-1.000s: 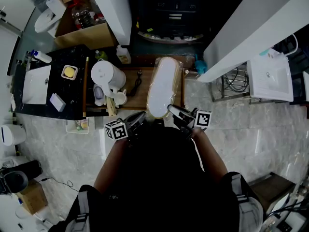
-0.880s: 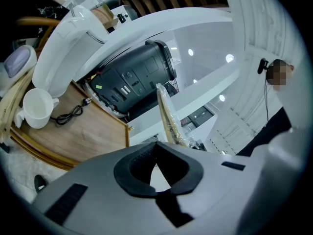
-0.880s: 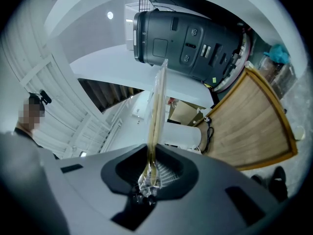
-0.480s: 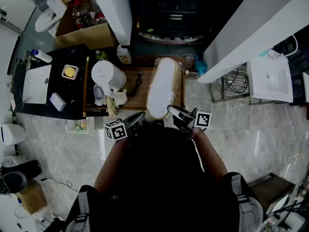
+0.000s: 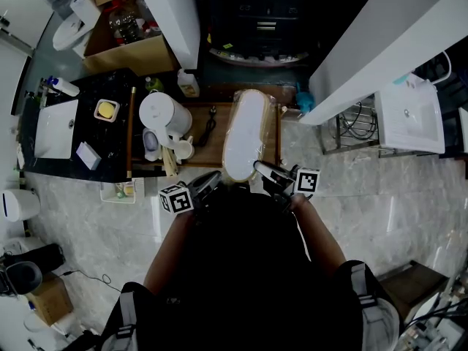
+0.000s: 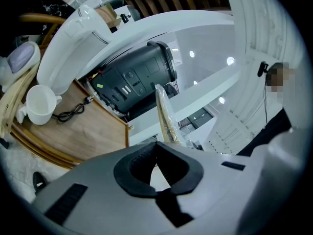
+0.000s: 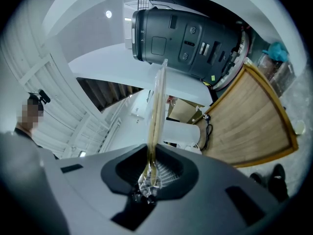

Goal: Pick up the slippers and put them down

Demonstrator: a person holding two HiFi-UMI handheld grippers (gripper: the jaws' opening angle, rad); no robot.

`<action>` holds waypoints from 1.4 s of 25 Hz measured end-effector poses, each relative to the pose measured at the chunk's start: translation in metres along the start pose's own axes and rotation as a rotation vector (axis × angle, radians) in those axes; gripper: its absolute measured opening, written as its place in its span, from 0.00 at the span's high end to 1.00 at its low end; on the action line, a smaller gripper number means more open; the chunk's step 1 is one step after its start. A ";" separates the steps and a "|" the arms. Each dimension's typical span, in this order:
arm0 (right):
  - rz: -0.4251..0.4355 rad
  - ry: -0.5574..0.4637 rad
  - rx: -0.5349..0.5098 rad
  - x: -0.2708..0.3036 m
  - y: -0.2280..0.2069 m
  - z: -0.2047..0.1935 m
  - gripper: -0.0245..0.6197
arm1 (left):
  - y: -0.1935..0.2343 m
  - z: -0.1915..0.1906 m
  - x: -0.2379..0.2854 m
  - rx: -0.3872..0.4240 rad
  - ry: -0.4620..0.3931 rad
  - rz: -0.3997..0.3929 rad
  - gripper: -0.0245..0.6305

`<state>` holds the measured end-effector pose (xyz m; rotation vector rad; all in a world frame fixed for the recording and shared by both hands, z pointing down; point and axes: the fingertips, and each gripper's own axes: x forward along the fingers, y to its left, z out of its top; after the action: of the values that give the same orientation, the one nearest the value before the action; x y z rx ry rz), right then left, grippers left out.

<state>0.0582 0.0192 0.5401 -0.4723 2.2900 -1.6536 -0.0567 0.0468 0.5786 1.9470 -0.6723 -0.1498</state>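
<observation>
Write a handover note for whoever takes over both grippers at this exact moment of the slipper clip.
Right gripper: shut on the near end of the clear-wrapped pack of white slippers, pinching its plastic wrap.
Left gripper: jaws apart, nothing between them, beside the pack's near end.
Slippers: the pack seems to be held about level above the brown wooden tabletop, apart from it, with its far end toward the black appliance.
Done: the pick-up, apparently.
Left: lower the pack onto a surface and release it.
</observation>
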 end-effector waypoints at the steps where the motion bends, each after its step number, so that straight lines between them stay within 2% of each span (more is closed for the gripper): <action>1: -0.002 0.000 0.003 0.000 -0.001 0.000 0.86 | 0.000 0.000 -0.001 0.001 -0.001 0.001 0.95; 35: -0.108 0.045 0.029 -0.005 -0.051 -0.011 0.86 | 0.007 -0.001 -0.027 -0.031 -0.041 0.041 0.95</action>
<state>0.0635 0.0154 0.5920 -0.5668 2.3062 -1.7632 -0.0816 0.0588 0.5801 1.9040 -0.7323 -0.1743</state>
